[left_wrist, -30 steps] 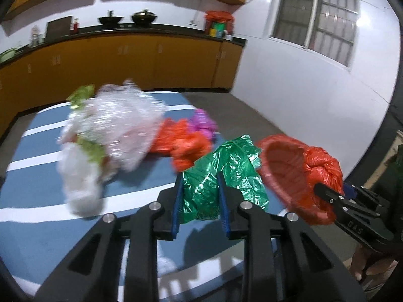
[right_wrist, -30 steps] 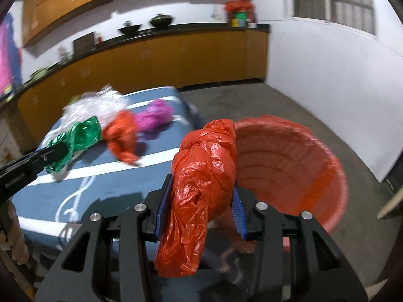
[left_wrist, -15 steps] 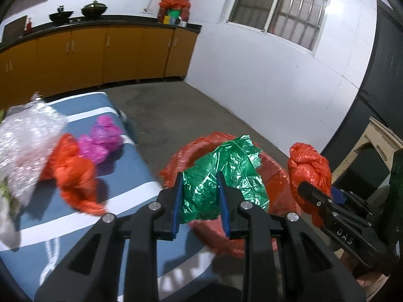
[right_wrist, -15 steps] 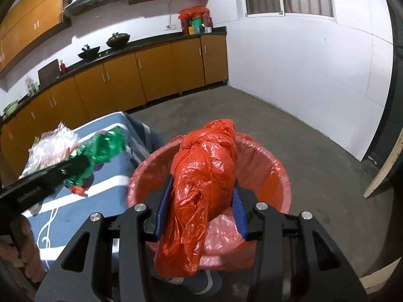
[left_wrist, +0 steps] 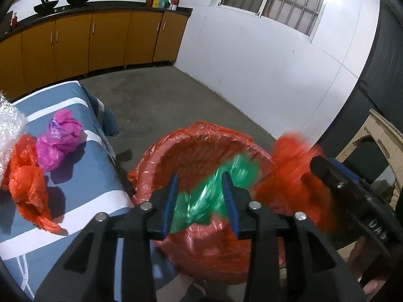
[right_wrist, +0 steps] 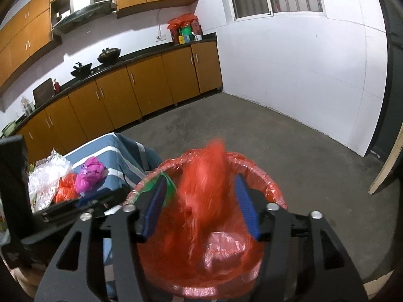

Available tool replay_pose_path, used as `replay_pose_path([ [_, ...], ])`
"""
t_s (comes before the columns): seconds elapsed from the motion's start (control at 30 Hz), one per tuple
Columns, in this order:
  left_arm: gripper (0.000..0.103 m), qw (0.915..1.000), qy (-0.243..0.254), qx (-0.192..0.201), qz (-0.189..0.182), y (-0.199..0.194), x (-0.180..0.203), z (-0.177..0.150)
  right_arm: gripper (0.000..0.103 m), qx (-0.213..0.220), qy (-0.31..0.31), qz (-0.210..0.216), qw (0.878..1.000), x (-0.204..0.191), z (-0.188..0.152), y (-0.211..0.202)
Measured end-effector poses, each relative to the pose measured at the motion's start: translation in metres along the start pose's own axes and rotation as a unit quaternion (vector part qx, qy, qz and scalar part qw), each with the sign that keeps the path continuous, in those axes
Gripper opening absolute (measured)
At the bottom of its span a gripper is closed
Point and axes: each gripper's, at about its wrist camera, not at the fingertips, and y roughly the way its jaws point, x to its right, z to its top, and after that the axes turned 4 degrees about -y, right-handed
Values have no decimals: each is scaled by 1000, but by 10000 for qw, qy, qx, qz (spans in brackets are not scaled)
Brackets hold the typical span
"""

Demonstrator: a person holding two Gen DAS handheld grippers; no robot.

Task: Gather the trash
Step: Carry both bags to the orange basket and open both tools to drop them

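Green plastic wad and orange bag were slipping from my left gripper and right gripper, jaws just opening, released, above the red-lined bin. Risk: the orange bag, near the rim, could have drifted out.

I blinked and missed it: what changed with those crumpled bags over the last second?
Both hand-held grippers swung from the table to over the red-lined bin. Their jaws have just been opening: the crumpled green plastic bag slips from the left hand-held gripper, the knotted red plastic bag from the right hand-held gripper. The pink bag stays on the blue striped table.
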Motion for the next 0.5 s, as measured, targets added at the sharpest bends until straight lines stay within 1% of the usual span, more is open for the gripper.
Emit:
replay_pose_path([
  [0.13, 44, 9999, -78, -69, 130, 2, -10, -5, 65, -14, 45, -47, 10000, 4, -2, -1],
  [0.2, 49, 9996, -118, -17, 267, -4, -18, -8, 66, 3, 7, -115, 9999, 6, -2, -3],
  [0.23, 51, 9991, -125, 63, 403, -9, -23, -10, 66, 14, -27, -156, 9999, 5, -3, -4],
  [0.3, 59, 9977, -119, 218, 623, -19, -31, -14, 66, 43, -127, -237, 9996, 2, -5, -5],
  [0.4, 65, 9932, -96, 477, 1053, -43, -44, -21, 66, 83, -298, -276, 9991, -6, -7, -7],
  [0.5, 68, 9876, -52, 680, 1415, -64, -56, -28, 66, 114, -507, -228, 9984, -21, -8, -8],
])
